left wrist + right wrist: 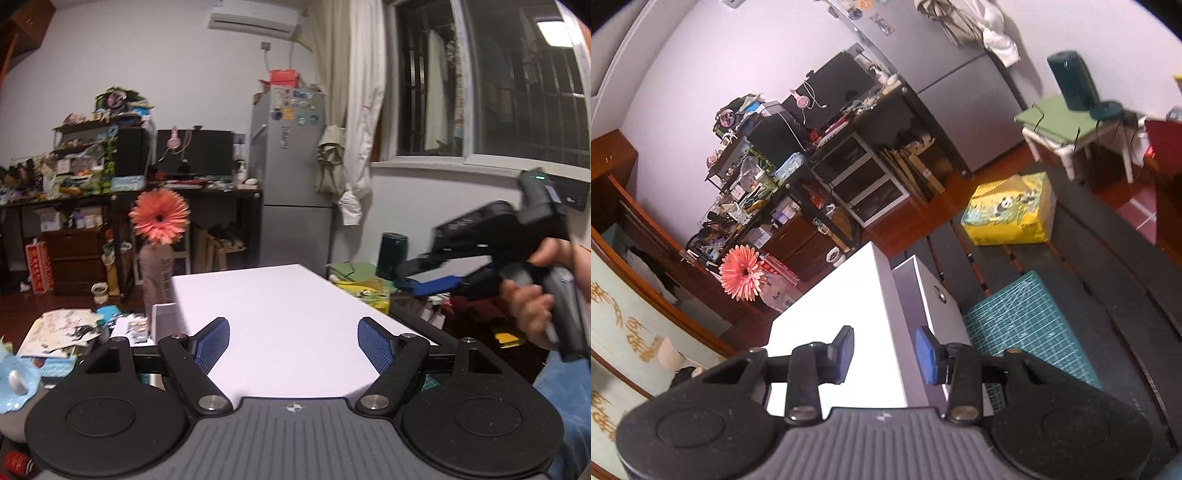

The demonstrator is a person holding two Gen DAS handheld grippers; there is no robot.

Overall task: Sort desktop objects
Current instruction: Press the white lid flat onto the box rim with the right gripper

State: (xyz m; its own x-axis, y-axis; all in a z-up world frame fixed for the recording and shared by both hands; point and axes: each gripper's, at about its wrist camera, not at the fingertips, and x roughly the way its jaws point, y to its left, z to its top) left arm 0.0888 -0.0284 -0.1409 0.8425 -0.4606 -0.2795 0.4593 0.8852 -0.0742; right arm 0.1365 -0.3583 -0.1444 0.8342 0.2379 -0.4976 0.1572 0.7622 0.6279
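A large white box [280,325] lies on the desk in front of my left gripper [293,341], which is open and empty just above its near end. My right gripper [884,354] is open and empty, tilted, above the right edge of the same white box [849,314]. A second white box [934,299] sits against the big box's right side. In the left wrist view the right gripper [424,280] is held in a hand at the far right, above the desk's edge.
A pink flower [159,216] in a wrapped vase stands left of the box. Papers and clutter [66,328] lie at the left. A yellow panda tissue pack [1008,210] and a green cutting mat [1027,321] lie on the dark desk at the right.
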